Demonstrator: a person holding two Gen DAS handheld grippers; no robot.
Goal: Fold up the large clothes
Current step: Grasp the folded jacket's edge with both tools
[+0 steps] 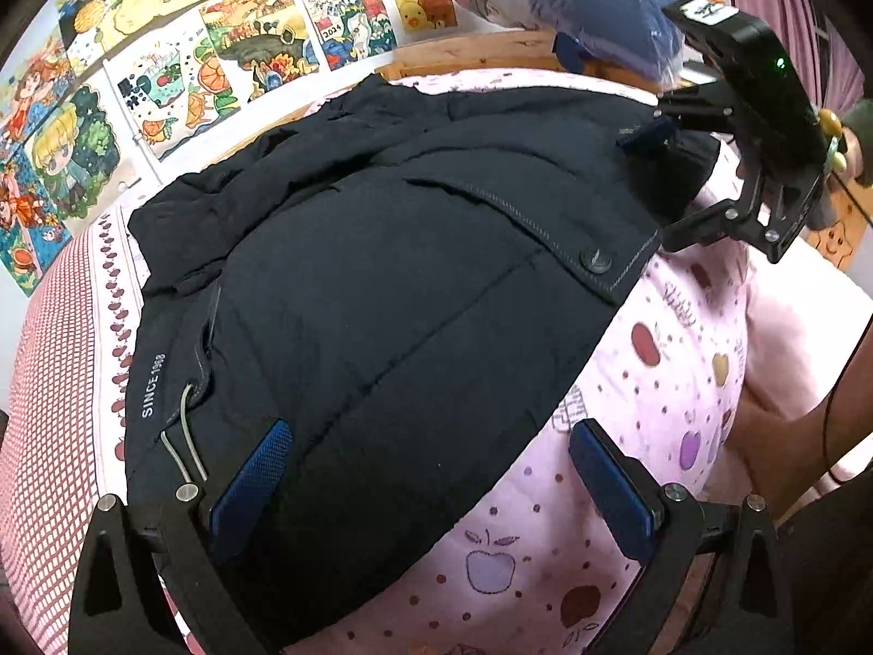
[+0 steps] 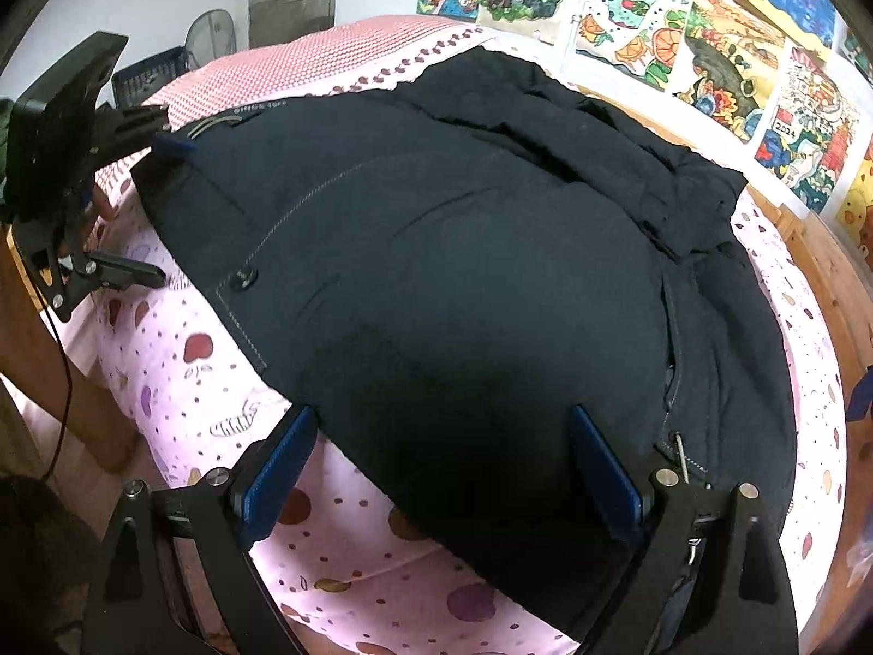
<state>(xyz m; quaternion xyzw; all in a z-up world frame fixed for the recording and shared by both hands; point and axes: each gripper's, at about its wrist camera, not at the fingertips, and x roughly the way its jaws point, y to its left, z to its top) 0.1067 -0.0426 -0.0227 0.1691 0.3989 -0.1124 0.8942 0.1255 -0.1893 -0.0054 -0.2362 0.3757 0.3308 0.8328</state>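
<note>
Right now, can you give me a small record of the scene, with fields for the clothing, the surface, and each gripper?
clothing: dark padded jacket, lying spread out, partly folded
surface: bed with pink fruit-print sheet
left gripper: open, over one jacket edge
right gripper: open, over the opposite edge
held: nothing
background: wall of colourful drawings

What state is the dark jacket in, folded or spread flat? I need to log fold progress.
Partly folded: the jacket lies on the bedsheet with one sleeve doubled over its top. Both grippers are open.
</note>
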